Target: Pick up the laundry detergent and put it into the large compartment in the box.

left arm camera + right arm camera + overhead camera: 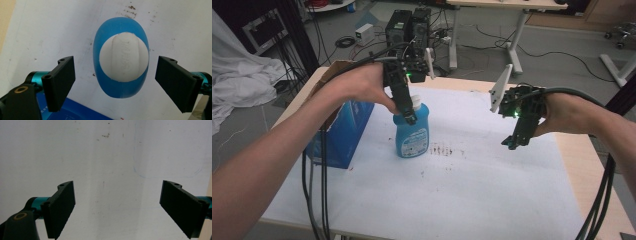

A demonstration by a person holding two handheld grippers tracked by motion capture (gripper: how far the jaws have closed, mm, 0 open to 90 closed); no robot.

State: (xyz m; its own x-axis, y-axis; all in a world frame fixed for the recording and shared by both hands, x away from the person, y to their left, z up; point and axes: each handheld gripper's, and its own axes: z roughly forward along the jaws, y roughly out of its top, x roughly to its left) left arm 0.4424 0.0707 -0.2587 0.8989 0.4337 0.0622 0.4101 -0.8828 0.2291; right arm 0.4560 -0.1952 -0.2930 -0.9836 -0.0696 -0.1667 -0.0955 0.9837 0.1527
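Blue plastic bottle with a white cap (pixel 412 132) stands upright on the white table cover (pixel 472 190), just right of a blue cardboard box (pixel 343 131); its label print is too small to read. The left gripper (pixel 411 118) hangs over the cap, jaws spread wide on either side without touching. From the left gripper view, raised lettering crosses the cap (pixel 124 57), blurred past reading. Well apart to the right, the right gripper (pixel 511 144) hovers with its jaws wide, holding nothing.
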